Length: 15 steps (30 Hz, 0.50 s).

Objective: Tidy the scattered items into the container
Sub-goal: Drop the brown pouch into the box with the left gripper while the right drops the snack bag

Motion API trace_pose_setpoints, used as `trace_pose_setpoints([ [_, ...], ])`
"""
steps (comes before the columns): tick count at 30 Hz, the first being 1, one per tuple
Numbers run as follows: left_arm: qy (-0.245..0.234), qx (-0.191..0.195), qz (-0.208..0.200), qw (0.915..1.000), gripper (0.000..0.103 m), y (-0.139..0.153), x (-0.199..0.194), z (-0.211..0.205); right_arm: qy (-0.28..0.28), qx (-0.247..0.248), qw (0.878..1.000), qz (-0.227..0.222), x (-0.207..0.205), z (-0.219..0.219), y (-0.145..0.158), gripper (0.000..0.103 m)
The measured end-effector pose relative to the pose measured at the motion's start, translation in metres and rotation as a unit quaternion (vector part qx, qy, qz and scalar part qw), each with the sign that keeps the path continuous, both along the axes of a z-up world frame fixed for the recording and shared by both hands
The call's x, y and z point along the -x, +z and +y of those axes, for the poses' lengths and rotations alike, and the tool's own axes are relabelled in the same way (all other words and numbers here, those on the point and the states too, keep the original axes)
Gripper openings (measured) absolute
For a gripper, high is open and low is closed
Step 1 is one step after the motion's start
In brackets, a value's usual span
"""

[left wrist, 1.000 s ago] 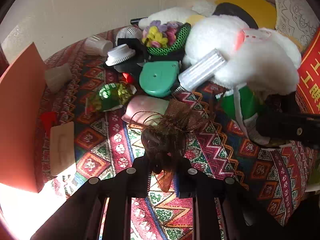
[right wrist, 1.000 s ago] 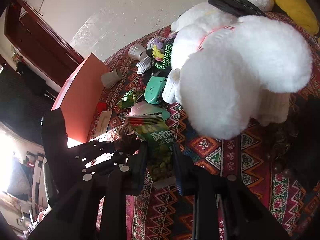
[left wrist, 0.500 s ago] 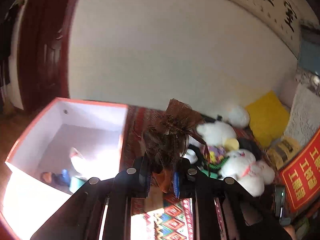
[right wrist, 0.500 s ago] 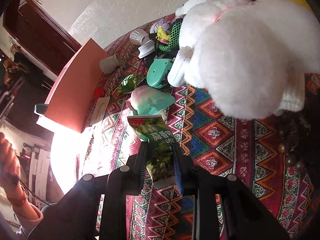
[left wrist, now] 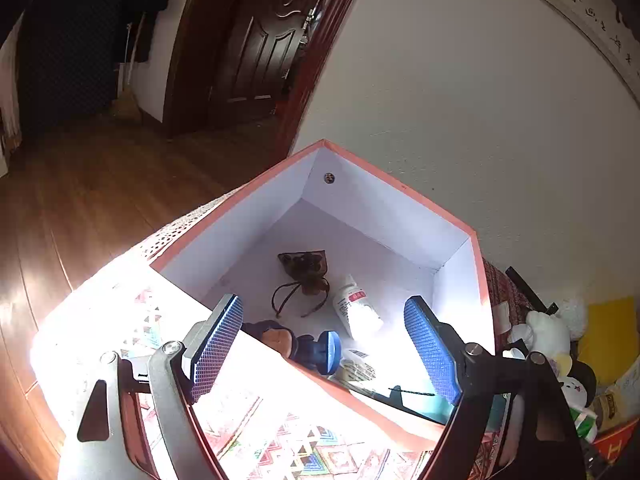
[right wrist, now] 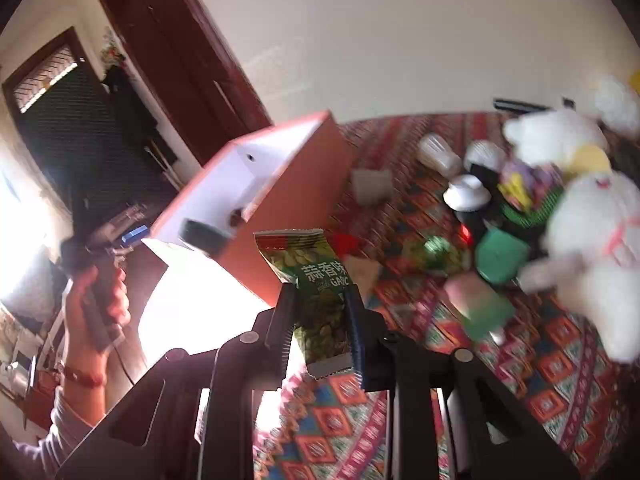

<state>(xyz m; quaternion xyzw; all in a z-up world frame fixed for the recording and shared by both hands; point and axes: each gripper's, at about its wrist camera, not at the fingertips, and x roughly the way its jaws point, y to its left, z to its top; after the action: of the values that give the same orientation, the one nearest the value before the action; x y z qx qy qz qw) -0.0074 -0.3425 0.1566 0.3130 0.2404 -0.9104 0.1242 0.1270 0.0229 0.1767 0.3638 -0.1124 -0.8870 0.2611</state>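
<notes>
Since a moment ago our left gripper [left wrist: 324, 344] swung over the box [left wrist: 476, 256]; jaws opening, pouch [left wrist: 304, 276] lying inside. Right gripper [right wrist: 320, 320] grips the snack packet [right wrist: 320, 280] (beside the box); dropping it in should come next.

Open box top, crowded cloth beside it

The orange box [left wrist: 400, 188] stands open upward, nothing over its mouth; a brown pouch [left wrist: 306, 270], a white tube [left wrist: 354, 308] and a blue item [left wrist: 320, 350] cover part of its floor, the far corner bare. On the patterned cloth [right wrist: 560, 364], white plush toys [right wrist: 592, 216], cups [right wrist: 438, 152] and a green case [right wrist: 500, 256] crowd the right side.
</notes>
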Motion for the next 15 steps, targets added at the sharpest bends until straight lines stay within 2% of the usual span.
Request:
trace_pose_setpoints([
  [6, 0.017, 0.003, 0.003, 0.9998, 0.083, 0.001, -0.013, -0.015, 0.042, 0.003, 0.994, 0.101, 0.045, -0.108, 0.091, 0.024],
  [8, 0.022, 0.005, 0.005, 0.9997, 0.083, 0.004, -0.017, -0.019, 0.046, -0.005, 0.992, 0.122, 0.06, -0.139, 0.111, 0.046],
  [9, 0.024, 0.006, 0.006, 0.9997, 0.083, 0.005, -0.018, -0.021, 0.04, -0.013, 0.991, 0.131, 0.065, -0.15, 0.119, 0.074],
  [10, 0.025, 0.005, 0.007, 0.9996, 0.083, 0.006, -0.018, -0.021, 0.03, -0.02, 0.989, 0.14, 0.067, -0.158, 0.126, 0.083],
  [12, 0.025, 0.002, 0.011, 0.9996, 0.083, 0.007, -0.018, -0.022, 0.024, -0.032, 0.987, 0.154, 0.065, -0.167, 0.139, 0.082],
  [15, 0.021, 0.0, 0.02, 0.9996, 0.083, 0.013, -0.019, -0.02, 0.019, -0.035, 0.985, 0.17, 0.052, -0.155, 0.149, 0.082],
])
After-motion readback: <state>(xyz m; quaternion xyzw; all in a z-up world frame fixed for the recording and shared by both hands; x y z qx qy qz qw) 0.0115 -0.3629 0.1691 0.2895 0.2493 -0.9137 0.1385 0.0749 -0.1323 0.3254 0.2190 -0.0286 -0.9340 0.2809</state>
